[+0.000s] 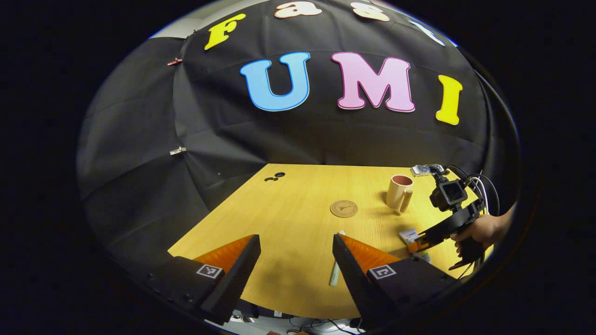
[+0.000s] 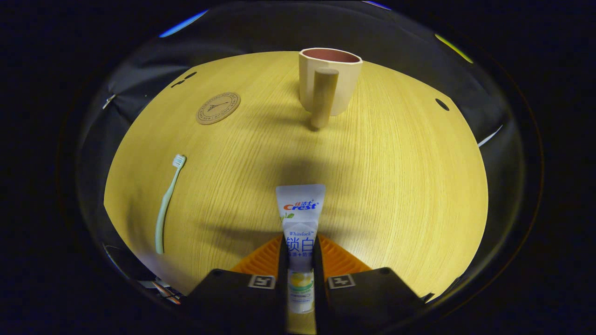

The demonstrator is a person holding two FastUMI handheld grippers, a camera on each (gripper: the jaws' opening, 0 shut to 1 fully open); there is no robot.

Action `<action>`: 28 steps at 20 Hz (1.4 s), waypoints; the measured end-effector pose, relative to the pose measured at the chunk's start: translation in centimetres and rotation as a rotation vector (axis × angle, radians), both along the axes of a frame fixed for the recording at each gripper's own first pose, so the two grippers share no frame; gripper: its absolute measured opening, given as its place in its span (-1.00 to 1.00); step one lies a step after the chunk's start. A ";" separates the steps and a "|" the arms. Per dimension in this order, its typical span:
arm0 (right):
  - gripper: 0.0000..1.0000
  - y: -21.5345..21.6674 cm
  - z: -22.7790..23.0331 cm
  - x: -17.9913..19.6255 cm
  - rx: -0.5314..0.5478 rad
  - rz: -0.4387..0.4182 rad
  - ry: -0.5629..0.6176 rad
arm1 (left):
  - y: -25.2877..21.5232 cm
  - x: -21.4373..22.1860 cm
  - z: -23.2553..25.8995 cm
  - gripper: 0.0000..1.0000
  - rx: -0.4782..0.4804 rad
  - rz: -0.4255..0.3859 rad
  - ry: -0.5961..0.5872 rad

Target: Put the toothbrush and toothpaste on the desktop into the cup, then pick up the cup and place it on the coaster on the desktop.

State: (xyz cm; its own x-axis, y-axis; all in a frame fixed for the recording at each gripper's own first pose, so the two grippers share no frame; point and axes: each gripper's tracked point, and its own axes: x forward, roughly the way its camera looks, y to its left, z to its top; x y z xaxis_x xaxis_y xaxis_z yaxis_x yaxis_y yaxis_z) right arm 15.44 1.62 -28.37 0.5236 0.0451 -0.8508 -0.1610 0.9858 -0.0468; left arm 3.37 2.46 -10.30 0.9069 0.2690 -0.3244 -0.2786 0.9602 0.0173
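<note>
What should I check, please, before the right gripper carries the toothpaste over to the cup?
1. Hold on the toothpaste: ok; both fingers of the right gripper press on the tube's sides.
2. Whether the tube is off the desktop yet: cannot tell.
3. Cup ready: ok; it stands upright, mouth open, handle facing the gripper.
4. Path to the cup: ok; nothing lies on the wood between tube and cup.
5. Toothbrush: ok; it lies flat off to the side, apart from the tube.
6. Left gripper: ok; open, near the desk's front edge, away from the cup.
</note>
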 end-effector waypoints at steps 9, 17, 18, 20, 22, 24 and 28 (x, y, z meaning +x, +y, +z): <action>-0.51 -2.1 2.3 -0.9 0.054 0.020 -0.058 | -1.4 6.3 -6.4 0.97 -0.158 -0.182 0.190; -0.51 -4.2 6.1 -3.8 0.167 -0.033 -0.113 | -2.8 10.4 -13.9 0.95 -0.202 -0.250 0.443; -0.51 -4.5 6.6 -4.0 0.176 -0.042 -0.125 | -3.1 10.6 -14.4 0.95 -0.205 -0.253 0.470; -0.51 -4.8 7.3 -4.3 0.193 -0.051 -0.141 | -3.5 10.5 -15.8 0.95 -0.192 -0.259 0.530; -0.51 -5.0 7.7 -4.4 0.206 -0.057 -0.156 | -3.7 10.4 -16.8 0.92 -0.170 -0.262 0.574; -0.51 -5.5 8.1 -4.6 0.210 -0.065 -0.169 | -3.6 10.4 -17.3 0.89 -0.124 -0.267 0.594; -0.51 -6.4 8.6 -5.1 0.235 -0.085 -0.172 | -4.6 10.5 -17.3 0.62 -0.106 -0.317 0.637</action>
State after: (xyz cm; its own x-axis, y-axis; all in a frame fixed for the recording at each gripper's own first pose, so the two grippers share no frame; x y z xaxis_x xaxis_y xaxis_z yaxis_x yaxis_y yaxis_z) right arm 10.37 -4.81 -19.82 0.6697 0.1803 -0.7204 -0.0873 0.9825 0.1648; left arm 13.86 -2.19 -27.65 0.5622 -0.0382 -0.8261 0.0466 0.9988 -0.0144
